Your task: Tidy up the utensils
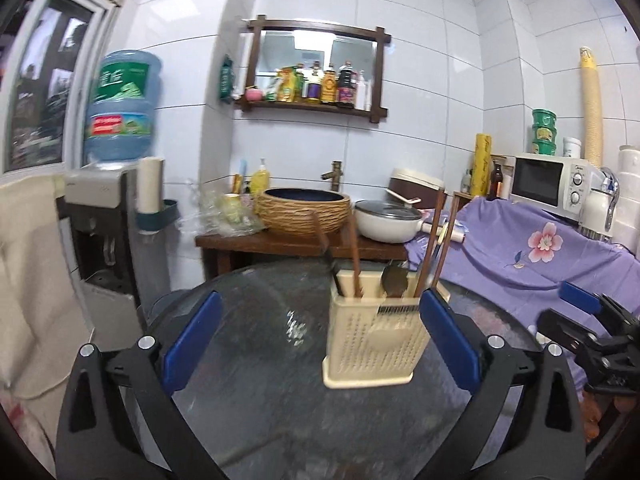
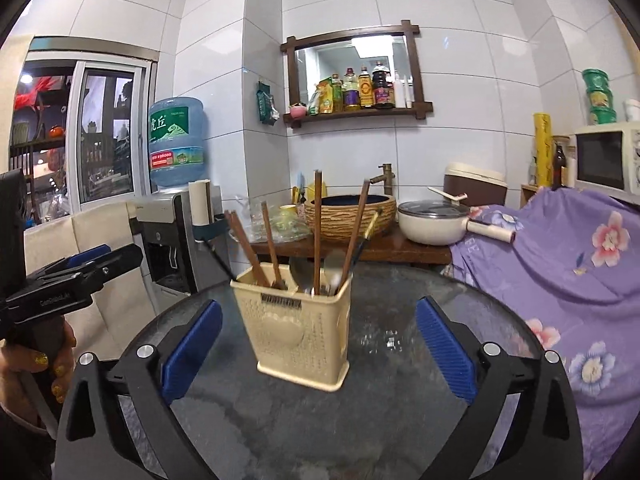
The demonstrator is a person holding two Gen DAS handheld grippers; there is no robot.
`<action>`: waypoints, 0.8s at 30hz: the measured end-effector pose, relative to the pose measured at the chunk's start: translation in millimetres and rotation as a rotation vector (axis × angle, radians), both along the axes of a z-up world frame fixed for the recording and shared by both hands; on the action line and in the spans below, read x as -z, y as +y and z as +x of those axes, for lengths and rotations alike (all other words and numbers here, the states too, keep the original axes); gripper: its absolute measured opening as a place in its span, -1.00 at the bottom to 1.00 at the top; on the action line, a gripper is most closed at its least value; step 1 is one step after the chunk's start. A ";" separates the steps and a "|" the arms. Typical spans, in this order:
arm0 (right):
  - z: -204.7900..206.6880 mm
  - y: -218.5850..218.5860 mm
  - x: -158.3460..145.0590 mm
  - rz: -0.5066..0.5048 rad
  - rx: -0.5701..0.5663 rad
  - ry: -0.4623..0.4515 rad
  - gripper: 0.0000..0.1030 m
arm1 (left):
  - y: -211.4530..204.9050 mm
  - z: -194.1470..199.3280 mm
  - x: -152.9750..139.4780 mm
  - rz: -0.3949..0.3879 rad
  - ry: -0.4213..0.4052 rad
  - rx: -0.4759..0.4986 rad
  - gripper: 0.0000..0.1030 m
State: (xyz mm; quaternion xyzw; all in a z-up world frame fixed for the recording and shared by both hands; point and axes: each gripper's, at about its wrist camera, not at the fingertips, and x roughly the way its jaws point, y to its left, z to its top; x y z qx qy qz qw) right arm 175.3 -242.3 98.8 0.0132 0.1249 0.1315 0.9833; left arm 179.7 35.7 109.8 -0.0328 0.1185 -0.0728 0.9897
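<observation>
A cream perforated utensil holder [image 1: 370, 340] [image 2: 300, 332] stands upright on a round dark glass table [image 1: 260, 400] [image 2: 380, 420]. It holds several brown chopsticks [image 2: 317, 232] [image 1: 430, 240] and metal spoons [image 1: 394, 280] [image 2: 334, 266]. My left gripper [image 1: 320, 336] is open and empty, with the holder between its blue pads nearer the right one. My right gripper [image 2: 320, 340] is open and empty, with the holder just ahead between its pads. Each gripper also shows at the edge of the other's view: the right one in the left wrist view [image 1: 592, 320], the left one in the right wrist view [image 2: 80, 268].
Behind the table a wooden stand [image 2: 360, 250] carries a woven basin [image 2: 350, 214] and a white pan [image 2: 434, 220]. A water dispenser [image 2: 172, 232] stands at the left. Purple flowered cloth [image 2: 560, 264] covers furniture at the right, with a microwave [image 1: 552, 184] on it.
</observation>
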 end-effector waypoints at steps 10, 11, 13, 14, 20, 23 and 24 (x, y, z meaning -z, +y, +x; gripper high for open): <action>-102.4 26.8 49.4 -0.062 0.079 -0.014 0.87 | 9.2 -84.1 66.8 0.036 0.085 -0.075 0.89; -109.4 26.3 49.6 -0.056 0.077 -0.012 0.87 | 9.4 -92.4 70.9 0.041 0.098 -0.077 0.89; -120.4 24.6 50.0 -0.039 0.075 -0.007 0.87 | 9.8 -105.8 75.3 0.044 0.115 -0.070 0.89; -128.3 22.4 49.8 -0.028 0.071 -0.002 0.87 | 10.3 -113.9 76.3 0.033 0.119 -0.058 0.89; -153.8 13.8 51.3 0.011 0.100 0.017 0.87 | 5.0 -151.3 77.7 0.042 0.116 -0.065 0.89; -162.7 5.9 53.8 0.041 0.111 0.030 0.87 | 2.7 -161.8 75.9 0.048 0.108 -0.060 0.89; -164.1 3.4 54.7 0.047 0.117 0.037 0.87 | 3.5 -163.4 75.7 0.045 0.112 -0.057 0.89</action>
